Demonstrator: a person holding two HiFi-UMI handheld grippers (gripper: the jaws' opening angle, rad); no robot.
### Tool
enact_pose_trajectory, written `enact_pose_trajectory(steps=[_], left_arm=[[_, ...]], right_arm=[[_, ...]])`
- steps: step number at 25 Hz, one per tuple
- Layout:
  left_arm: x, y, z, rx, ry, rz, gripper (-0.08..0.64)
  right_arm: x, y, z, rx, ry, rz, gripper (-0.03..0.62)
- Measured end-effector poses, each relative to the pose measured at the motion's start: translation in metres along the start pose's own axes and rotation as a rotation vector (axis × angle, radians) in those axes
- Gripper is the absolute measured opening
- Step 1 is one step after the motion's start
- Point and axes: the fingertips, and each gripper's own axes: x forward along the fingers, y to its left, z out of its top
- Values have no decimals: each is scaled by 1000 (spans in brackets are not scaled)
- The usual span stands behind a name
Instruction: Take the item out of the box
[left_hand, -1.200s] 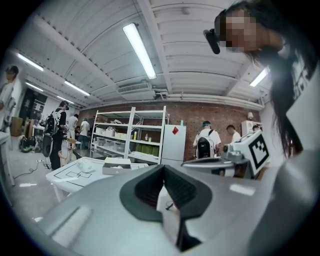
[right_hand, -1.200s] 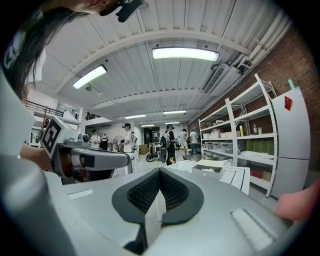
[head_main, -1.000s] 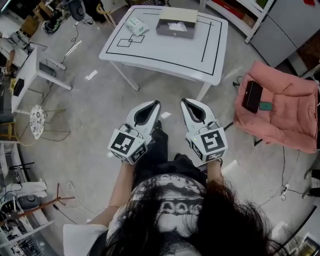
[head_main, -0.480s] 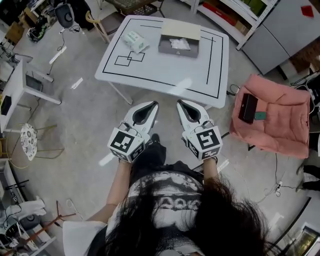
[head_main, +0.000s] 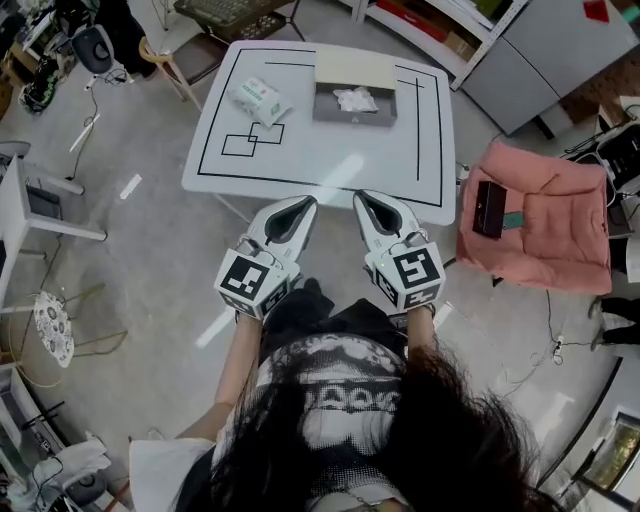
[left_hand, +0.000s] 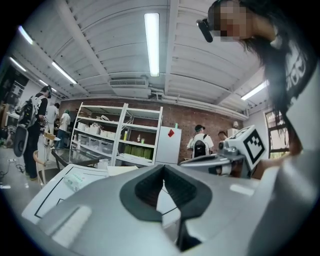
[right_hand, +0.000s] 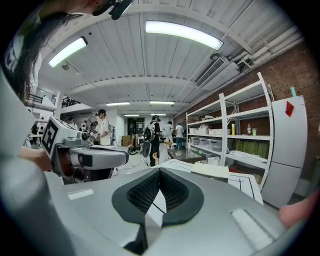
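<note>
The left tool (head_main: 304, 204) and the right tool (head_main: 362, 198) have smooth, matt, pale-grey plastic shells. Their inner pads (right_hand: 144, 195) are black, finely ribbed and rubber-like. Ahead of the tools, the counter (head_main: 330, 160) has a glossy white top that throws back light. The box (head_main: 353, 119) on it looks like matt cardboard. Right of the right tool, the pink cushion (head_main: 545, 225) is soft cloth.

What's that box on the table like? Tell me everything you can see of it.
The box is shallow, rectangular and grey, cardboard by the look of it, with a beige lid open at its far side. It sits flat on the white table, near the far edge. A crumpled white item lies inside. Nothing else touches it.
</note>
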Motion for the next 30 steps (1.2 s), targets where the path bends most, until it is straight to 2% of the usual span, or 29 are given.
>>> enact_pose_trajectory(steps=[7, 12, 21, 30], left_arm=[[9, 21, -7, -30, 5, -51, 0], [10, 28, -10, -43, 8, -52, 0], [11, 52, -8, -56, 2, 10, 0], [63, 76, -1, -30, 29, 32, 0]], right_arm=[[16, -4, -4, -9, 59, -46, 0], [22, -5, -7, -14, 91, -47, 0], [53, -10, -5, -30, 97, 18, 0], [99, -71, -9, -28, 105, 39, 0]])
